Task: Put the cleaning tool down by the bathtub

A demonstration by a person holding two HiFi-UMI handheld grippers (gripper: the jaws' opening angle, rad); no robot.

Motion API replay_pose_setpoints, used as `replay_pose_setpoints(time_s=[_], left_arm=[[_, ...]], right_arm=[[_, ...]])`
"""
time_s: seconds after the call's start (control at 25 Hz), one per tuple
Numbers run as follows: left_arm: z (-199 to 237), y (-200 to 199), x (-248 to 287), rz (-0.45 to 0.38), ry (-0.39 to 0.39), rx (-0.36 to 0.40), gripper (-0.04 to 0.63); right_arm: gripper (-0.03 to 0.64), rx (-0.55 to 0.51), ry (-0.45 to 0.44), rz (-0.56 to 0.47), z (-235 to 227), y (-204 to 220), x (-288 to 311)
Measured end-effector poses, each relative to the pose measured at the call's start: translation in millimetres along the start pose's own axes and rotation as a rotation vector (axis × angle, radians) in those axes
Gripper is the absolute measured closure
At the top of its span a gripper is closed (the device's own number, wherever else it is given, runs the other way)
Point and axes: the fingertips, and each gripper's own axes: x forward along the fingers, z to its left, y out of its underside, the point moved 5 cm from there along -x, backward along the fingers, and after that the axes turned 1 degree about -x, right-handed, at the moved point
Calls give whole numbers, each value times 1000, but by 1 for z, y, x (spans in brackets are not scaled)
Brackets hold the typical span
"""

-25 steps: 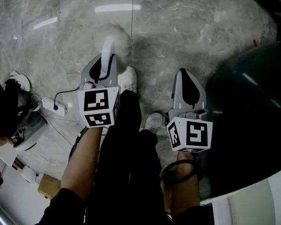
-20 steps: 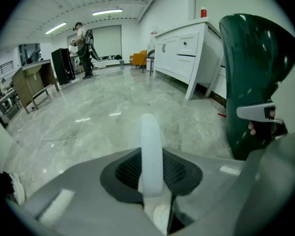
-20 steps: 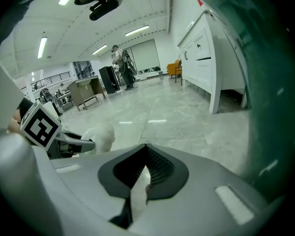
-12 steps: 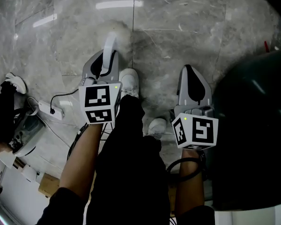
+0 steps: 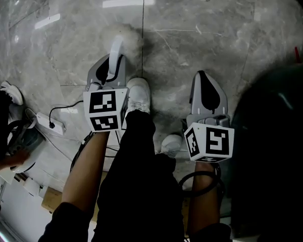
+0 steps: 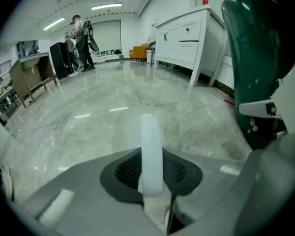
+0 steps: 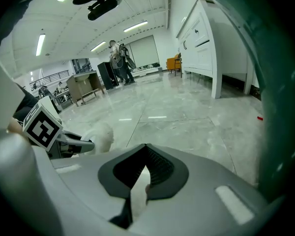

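Cleaning tool (image 5: pixel 117 48): a smooth, rounded white plastic handle ending in a pale fluffy head (image 5: pixel 133 38), soft-edged against the floor (image 5: pixel 202 19). The left gripper (image 5: pixel 110 67) is clamped on the handle, which stands up between its dark ribbed pads in the left gripper view (image 6: pixel 151 156), so the tool is held above the floor, well left of the bathtub (image 5: pixel 275 150). The right gripper (image 5: pixel 204 79) has its jaws pressed together with nothing between them, close beside the tub. That tub is dark green, glossy and curved. The floor is polished grey marble tile with thin veins.
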Motion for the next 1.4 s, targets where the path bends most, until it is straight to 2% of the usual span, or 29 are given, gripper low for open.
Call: replay_pose_setpoints(time_s=[0.44,1.4], left_arm=[[-1,28,31,28,10,-10,506],[-8,23,56,-24,57,54,506]], right_arm=[[604,12,-1,12,-5,29,24],[604,27,7,12,-12,49,41]])
